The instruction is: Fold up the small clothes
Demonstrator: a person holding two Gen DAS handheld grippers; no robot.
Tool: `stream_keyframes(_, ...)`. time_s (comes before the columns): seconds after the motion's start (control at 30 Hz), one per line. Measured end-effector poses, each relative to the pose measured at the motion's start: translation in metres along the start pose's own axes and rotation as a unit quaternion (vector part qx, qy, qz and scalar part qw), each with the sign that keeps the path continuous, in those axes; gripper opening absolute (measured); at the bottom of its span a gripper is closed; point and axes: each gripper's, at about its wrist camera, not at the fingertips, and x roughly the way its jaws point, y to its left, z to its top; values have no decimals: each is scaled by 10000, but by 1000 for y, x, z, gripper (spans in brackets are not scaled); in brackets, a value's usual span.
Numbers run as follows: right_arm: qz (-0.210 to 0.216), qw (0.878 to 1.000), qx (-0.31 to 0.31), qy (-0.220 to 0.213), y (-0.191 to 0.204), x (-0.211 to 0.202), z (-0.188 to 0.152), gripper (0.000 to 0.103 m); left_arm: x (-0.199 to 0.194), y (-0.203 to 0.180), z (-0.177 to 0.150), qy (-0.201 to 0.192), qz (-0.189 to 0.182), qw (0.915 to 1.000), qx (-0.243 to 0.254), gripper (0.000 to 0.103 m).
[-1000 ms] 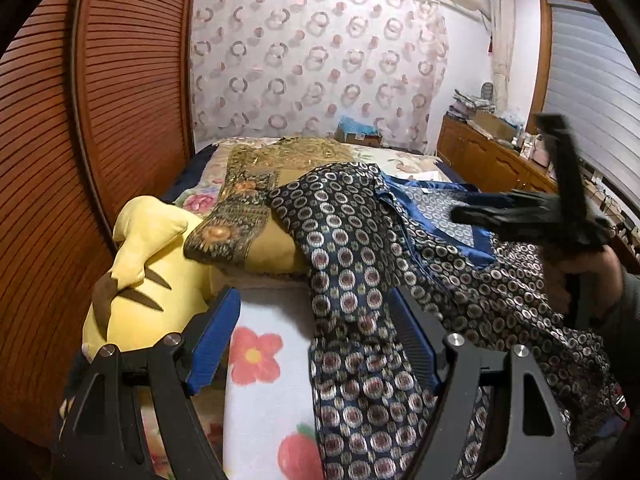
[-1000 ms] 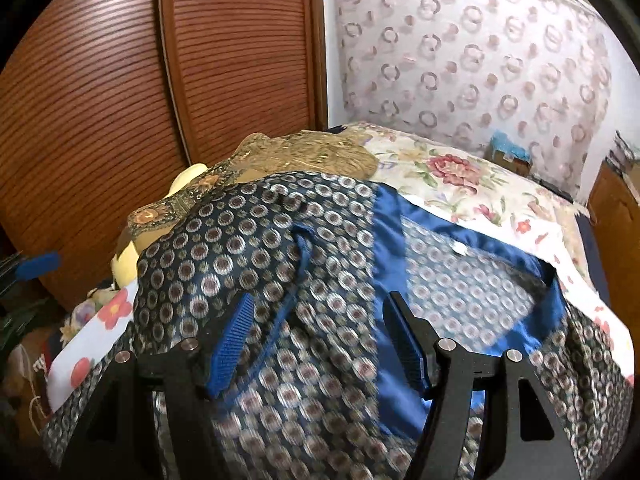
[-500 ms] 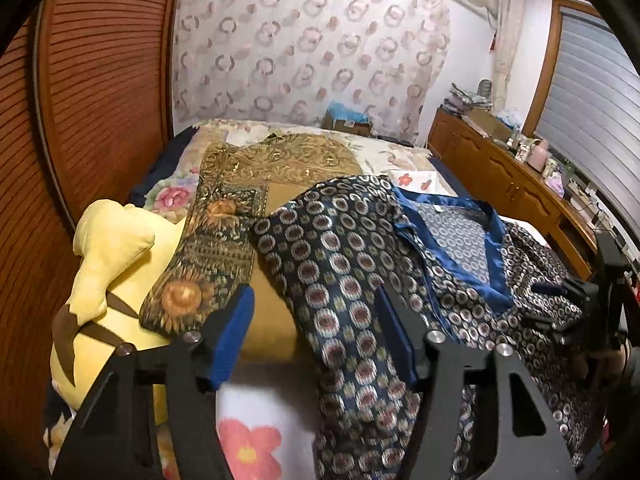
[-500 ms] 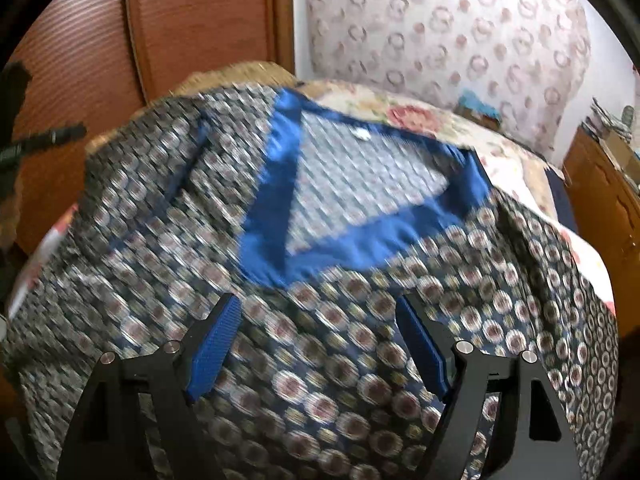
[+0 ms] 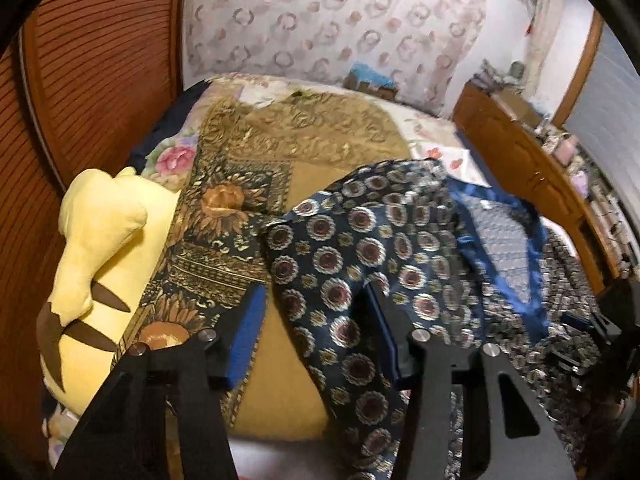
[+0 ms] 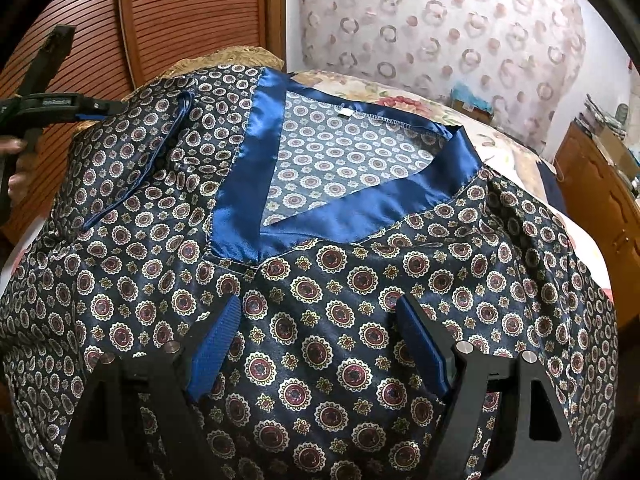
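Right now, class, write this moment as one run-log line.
stage: reaching | left gripper: closing, sleeve between jaws, not yet pinched | right gripper: open over shirt front | shirt: unfolded on bed

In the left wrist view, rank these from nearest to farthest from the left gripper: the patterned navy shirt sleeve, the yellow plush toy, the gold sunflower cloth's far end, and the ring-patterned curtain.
1. Patterned navy shirt sleeve, lying between the closing jaws of the left gripper.
2. Yellow plush toy, off to the left.
3. Gold sunflower cloth's far end, farther up the bed.
4. Ring-patterned curtain, on the back wall.
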Motion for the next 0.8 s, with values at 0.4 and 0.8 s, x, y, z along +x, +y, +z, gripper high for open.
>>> stream_keyframes(0.4,-107,9999,-65,17,4,-1,-1,81,12,8,8,137,-149,9998,-58,4)
stream_keyframes(0.8,-146,9998,-118,-3,5,-3,-2,81,-40,-15,30,-757,540,9941,565,2)
